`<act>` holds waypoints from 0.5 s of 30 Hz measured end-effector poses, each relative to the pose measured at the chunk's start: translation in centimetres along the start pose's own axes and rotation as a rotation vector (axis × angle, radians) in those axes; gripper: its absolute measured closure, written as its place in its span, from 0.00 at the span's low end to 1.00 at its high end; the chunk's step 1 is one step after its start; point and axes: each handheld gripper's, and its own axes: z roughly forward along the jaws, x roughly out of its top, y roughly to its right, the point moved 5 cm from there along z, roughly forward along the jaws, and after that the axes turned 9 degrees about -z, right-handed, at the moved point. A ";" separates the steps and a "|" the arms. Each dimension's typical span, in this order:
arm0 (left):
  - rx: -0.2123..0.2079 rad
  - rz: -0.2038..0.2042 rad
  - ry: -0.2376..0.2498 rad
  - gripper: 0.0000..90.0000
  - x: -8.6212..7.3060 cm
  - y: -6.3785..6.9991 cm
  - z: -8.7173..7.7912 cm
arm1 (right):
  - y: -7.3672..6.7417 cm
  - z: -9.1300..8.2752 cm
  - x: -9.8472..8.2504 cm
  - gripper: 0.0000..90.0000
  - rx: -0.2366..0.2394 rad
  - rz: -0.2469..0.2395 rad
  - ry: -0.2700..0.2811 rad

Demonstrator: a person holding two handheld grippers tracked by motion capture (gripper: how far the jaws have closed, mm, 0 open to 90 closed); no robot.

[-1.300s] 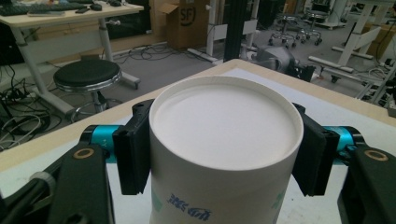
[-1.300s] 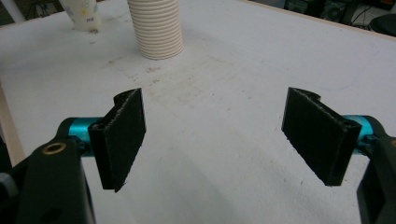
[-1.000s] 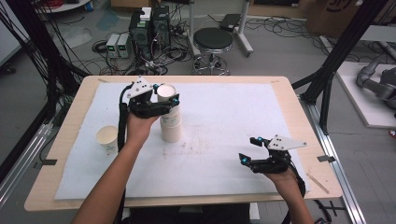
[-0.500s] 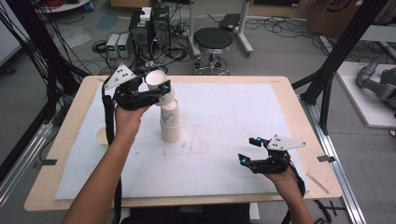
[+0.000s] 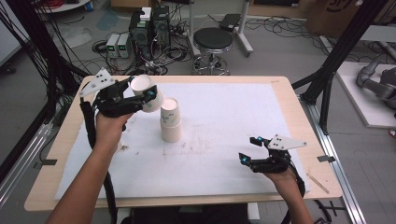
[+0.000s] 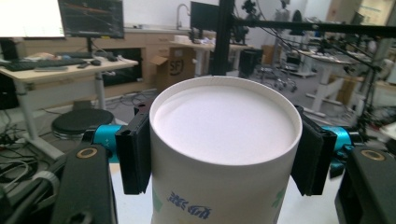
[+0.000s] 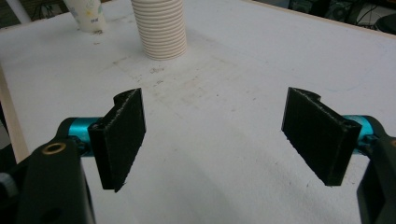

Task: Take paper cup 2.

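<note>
Gripping empty paper cup [image 6: 224, 154], left gripper [image 5: 135, 95] jaws clamped; right gripper [image 5: 254, 150] jaws apart, empty.

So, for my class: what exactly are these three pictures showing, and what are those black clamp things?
A person stands at a table covered with a white sheet, holding a hand-operated two-jaw gripper in each hand. The high view looks down from above; the other two come from cameras riding on each gripper. The left gripper is shut on a white paper cup, lifted clear of the stack of paper cups. The right gripper rests open and holds nothing. One more single cup stands beyond the stack.
</note>
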 end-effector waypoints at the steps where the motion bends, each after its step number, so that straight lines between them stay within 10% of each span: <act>1: -0.009 0.002 -0.002 0.38 -0.2 0.2 -0.3 | 0.0 0.0 0.0 0.25 -0.004 0.002 -0.003; 15: -0.087 0.020 -0.043 0.38 -5.2 2.2 -2.2 | -0.3 0.1 0.1 0.25 -0.002 -0.010 0.004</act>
